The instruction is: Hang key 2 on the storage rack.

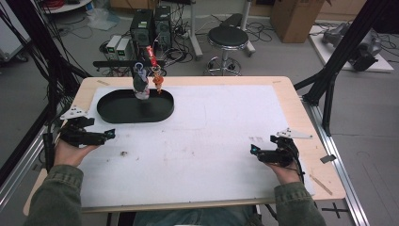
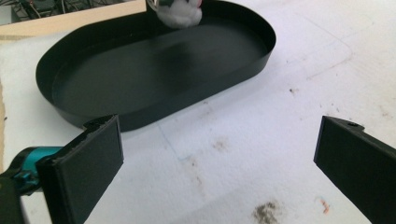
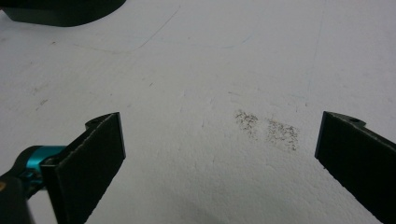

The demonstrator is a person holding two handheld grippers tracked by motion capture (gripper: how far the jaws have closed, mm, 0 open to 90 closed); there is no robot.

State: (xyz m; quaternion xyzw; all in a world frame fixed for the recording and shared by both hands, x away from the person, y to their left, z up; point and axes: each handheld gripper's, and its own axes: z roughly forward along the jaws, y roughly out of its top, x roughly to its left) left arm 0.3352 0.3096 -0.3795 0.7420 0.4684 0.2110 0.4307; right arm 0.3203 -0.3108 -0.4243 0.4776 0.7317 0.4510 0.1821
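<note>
High view, tray: a black oval tray [image 1: 135, 109] is lying on the far left part of the white sheet [image 1: 202, 146], its low wall smooth and matte.
High view, contents: a small bottle-like thing [image 1: 141, 82] with a pale base is standing at the tray's far rim; an orange-red item [image 1: 157, 81] is hanging just beside it (too small to tell what it is).
High view, surface: the sheet is covering a pale wooden table [image 1: 301, 117] and is showing faint dark smudges.
High view, grippers: the left gripper [image 1: 101, 136] is resting near the tray's near-left end, apart from it; the right gripper [image 1: 259, 151] is sitting well apart, near the table's right edge. Each is being held in a hand with a green sleeve.
Left gripper view, tray: the tray [image 2: 154, 70] is lying ahead of the jaws, its floor bare and dull black, the bottle's pale base [image 2: 180, 13] standing at its far wall.
Left gripper view, jaws: the two flat black pads are standing wide apart, gripping nothing, touching nothing.
Right gripper view, surface: grainy white sheet [image 3: 210, 70], with a grey speckled smudge [image 3: 268, 128] between the jaws; one edge of the tray [image 3: 60, 11] is showing at the top left.
Right gripper view, jaws: spread wide, with nothing between them.
</note>
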